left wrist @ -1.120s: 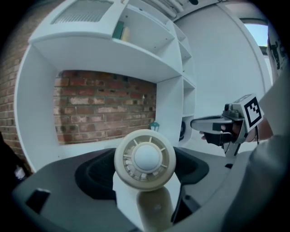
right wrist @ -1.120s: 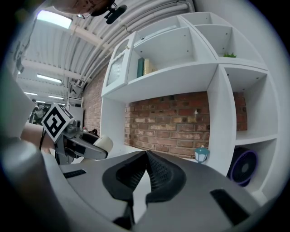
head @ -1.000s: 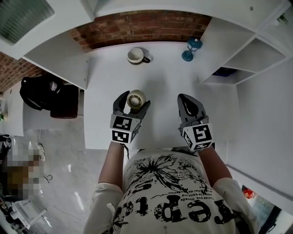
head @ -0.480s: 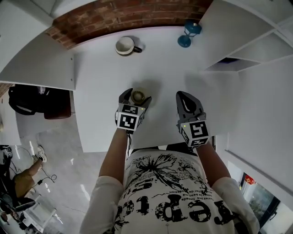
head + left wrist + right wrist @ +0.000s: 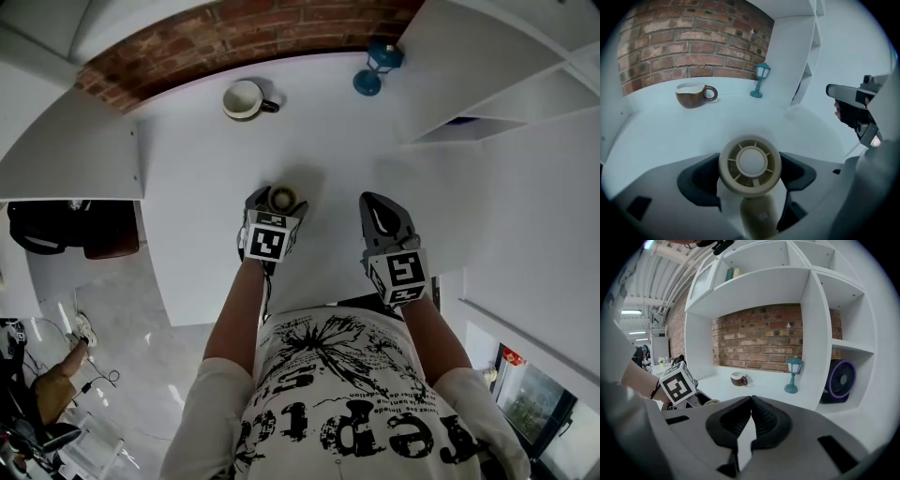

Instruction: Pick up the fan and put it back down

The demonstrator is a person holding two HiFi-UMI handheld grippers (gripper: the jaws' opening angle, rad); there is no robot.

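Observation:
A small beige fan (image 5: 282, 198) with a round grille sits between the jaws of my left gripper (image 5: 278, 201), which is shut on its head. In the left gripper view the fan (image 5: 750, 161) faces the camera, its stand hanging below, and the dark pads (image 5: 701, 180) press on either side. I cannot tell whether its base touches the white table (image 5: 206, 178). My right gripper (image 5: 380, 211) hovers to the right of the fan, jaws shut together with nothing between them (image 5: 751, 399).
A brown mug (image 5: 244, 98) and a teal lamp figure (image 5: 373, 67) stand at the back by the brick wall. White shelving (image 5: 487, 84) rises on the right; a purple fan (image 5: 841, 380) sits in one compartment. The table's front edge runs near my body.
The left gripper with the beige fan has gone down toward the table top; the fan looks smaller and lower. The right gripper has stayed about where it was, still shut.

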